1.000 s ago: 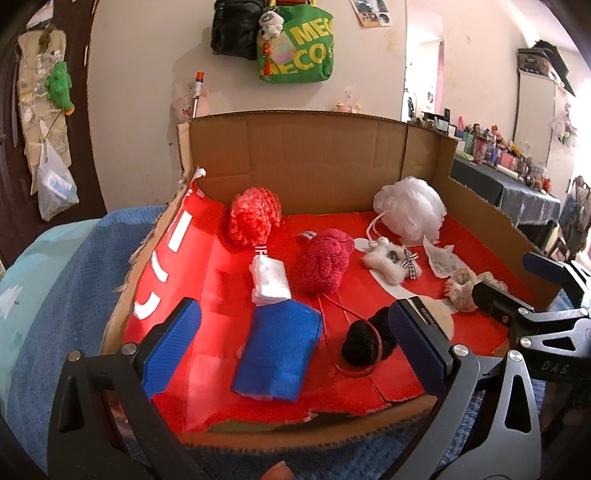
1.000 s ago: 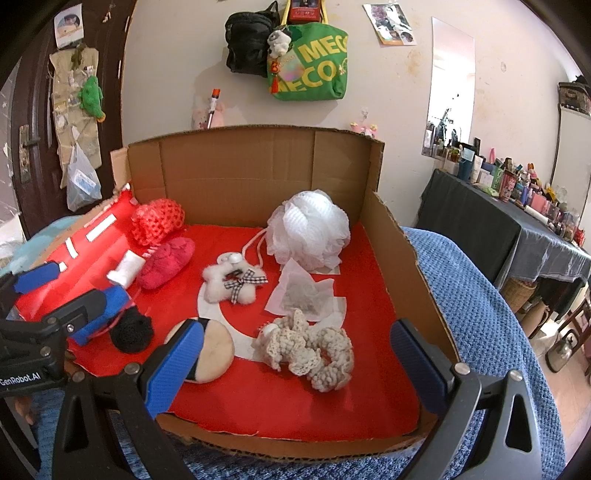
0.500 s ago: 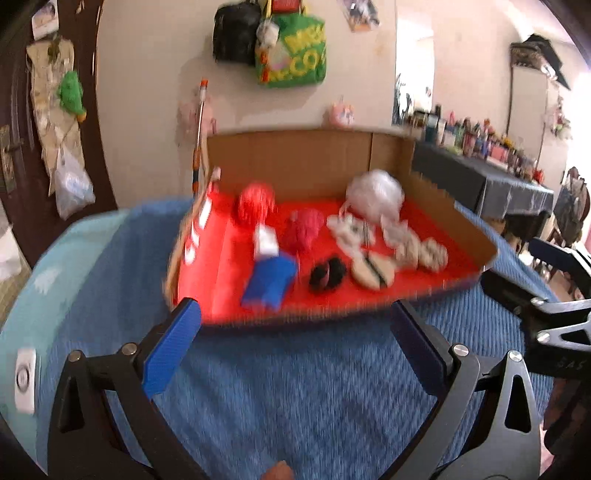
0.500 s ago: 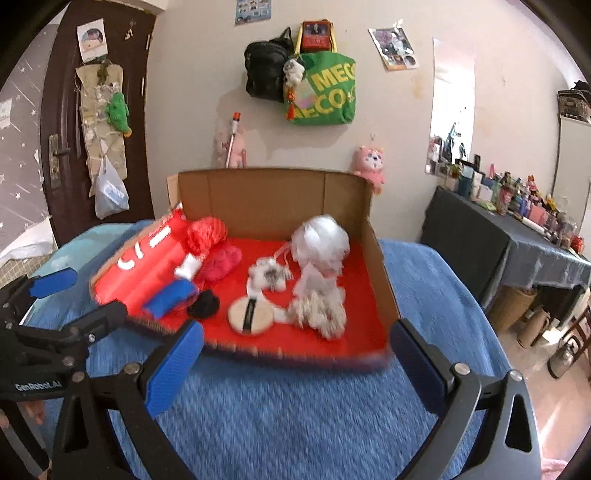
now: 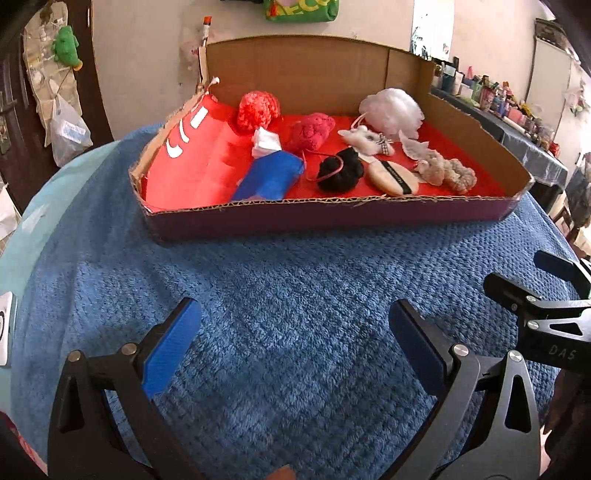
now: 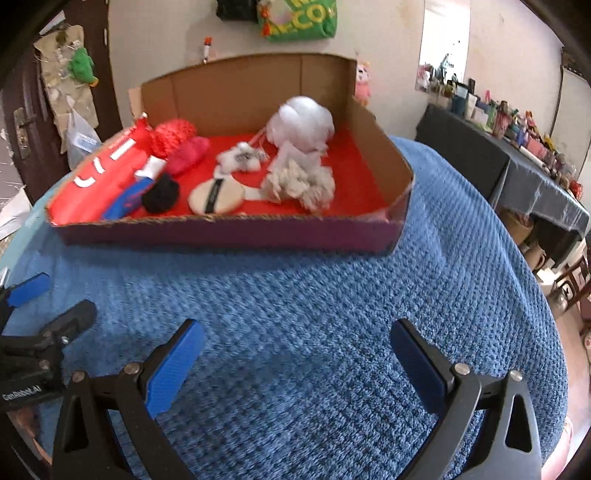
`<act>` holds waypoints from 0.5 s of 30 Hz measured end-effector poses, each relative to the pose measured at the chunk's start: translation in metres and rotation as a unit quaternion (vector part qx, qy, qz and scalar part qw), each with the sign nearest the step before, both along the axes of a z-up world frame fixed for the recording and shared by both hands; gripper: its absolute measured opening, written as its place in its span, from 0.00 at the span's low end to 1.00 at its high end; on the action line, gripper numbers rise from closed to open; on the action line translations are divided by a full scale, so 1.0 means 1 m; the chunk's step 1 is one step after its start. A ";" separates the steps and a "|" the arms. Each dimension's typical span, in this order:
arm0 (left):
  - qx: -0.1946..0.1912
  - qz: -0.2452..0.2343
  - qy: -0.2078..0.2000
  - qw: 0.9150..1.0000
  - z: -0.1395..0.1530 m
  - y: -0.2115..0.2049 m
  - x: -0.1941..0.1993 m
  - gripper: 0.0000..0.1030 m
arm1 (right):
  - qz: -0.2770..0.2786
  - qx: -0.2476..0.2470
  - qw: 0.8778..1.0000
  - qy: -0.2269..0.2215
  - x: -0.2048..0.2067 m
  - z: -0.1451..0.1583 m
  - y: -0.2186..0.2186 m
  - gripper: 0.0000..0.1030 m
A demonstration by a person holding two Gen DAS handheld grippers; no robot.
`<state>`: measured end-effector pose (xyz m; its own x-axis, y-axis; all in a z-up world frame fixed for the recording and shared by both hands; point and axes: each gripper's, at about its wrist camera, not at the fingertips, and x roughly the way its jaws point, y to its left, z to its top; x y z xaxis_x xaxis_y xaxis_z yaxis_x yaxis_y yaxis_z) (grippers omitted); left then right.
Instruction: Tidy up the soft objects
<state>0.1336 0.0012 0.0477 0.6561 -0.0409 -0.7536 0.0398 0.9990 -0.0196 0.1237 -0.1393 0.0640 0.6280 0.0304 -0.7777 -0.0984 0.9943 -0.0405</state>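
A cardboard box [image 5: 332, 218] with a red floor sits on a blue blanket [image 5: 295, 295]. Inside lie several soft things: a red mesh puff [image 5: 257, 109], a pink plush [image 5: 311, 129], a white mesh puff [image 5: 392, 109], a blue cloth [image 5: 269, 177], a black scrunchie [image 5: 340, 170], a round powder puff [image 5: 393, 178] and a cream scrunchie [image 5: 445, 171]. The box also shows in the right wrist view [image 6: 236, 230]. My left gripper [image 5: 295, 343] and right gripper [image 6: 295, 354] are both open and empty, low over the blanket in front of the box.
A dark side table [image 6: 517, 170] crowded with small bottles stands to the right. A green bag [image 6: 299, 20] hangs on the wall behind the box. A door [image 6: 22, 122] with hanging bags is at the left. The right gripper's body shows at right in the left wrist view [image 5: 546, 317].
Both grippers have pulled back out of the box and dropped low over the blanket. The objects in the box have not moved.
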 end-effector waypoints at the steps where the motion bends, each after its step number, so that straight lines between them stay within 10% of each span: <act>1: 0.003 0.006 0.006 1.000 -0.003 0.000 0.003 1.00 | -0.003 -0.002 1.000 0.003 0.001 -0.002 -0.001 1.00; 15: 0.027 0.015 0.026 0.999 -0.019 -0.007 0.018 1.00 | -0.017 -0.001 0.999 0.032 0.010 -0.016 -0.008 1.00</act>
